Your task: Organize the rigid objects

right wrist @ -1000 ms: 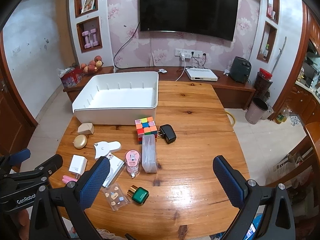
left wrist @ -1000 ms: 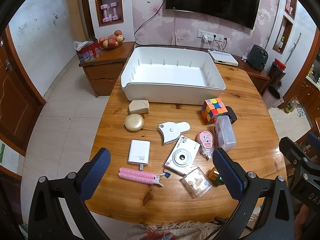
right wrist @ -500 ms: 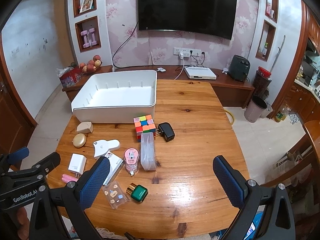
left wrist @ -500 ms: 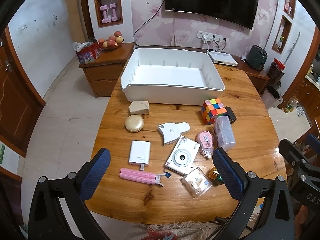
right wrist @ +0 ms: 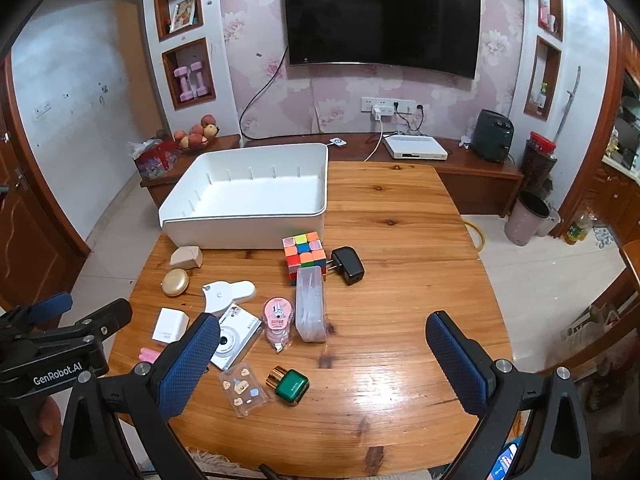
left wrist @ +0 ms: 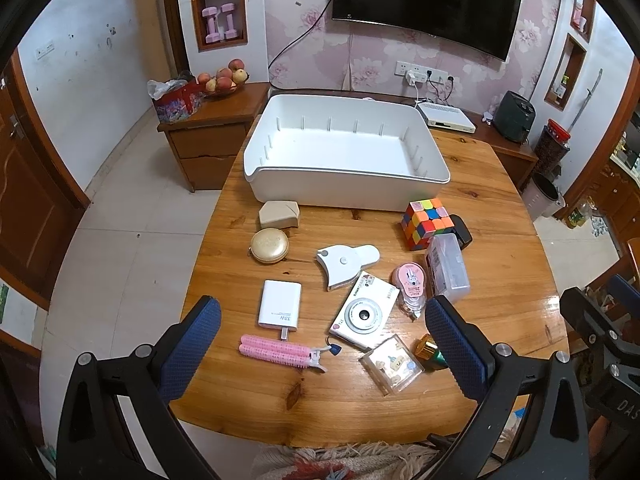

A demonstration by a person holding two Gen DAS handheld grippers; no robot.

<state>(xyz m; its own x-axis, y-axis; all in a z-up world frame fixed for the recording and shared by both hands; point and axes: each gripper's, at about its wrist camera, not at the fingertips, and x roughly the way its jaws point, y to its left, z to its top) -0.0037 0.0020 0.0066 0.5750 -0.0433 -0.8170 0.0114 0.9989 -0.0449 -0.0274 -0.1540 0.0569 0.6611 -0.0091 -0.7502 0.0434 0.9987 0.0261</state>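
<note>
A large empty white bin [left wrist: 344, 152] [right wrist: 248, 204] stands at the far side of the wooden table [left wrist: 500, 248]. Loose items lie in front of it: a colour cube [left wrist: 426, 222] [right wrist: 305, 254], black charger [right wrist: 348, 266], clear box [right wrist: 310, 308], pink tape dispenser [left wrist: 410, 286], white camera [left wrist: 364, 314], white power bank [left wrist: 280, 306], pink hair clip [left wrist: 280, 350], gold compact [left wrist: 269, 241], tan block [left wrist: 279, 215], white fan-shaped gadget [left wrist: 344, 260], clear sticker case [left wrist: 392, 364], green bottle [right wrist: 292, 385]. My left gripper [left wrist: 320, 350] and right gripper [right wrist: 320, 364] hover open and empty above the near edge.
A wooden side cabinet [left wrist: 208, 128] with a fruit bowl [left wrist: 222, 80] stands left of the table. A low TV bench [right wrist: 460, 160] with a white box and black appliance runs behind. A bin [right wrist: 526, 218] stands on the floor at right.
Both grippers have drifted slightly, so the table sits a little lower and farther in view. Nothing on the table has moved.
</note>
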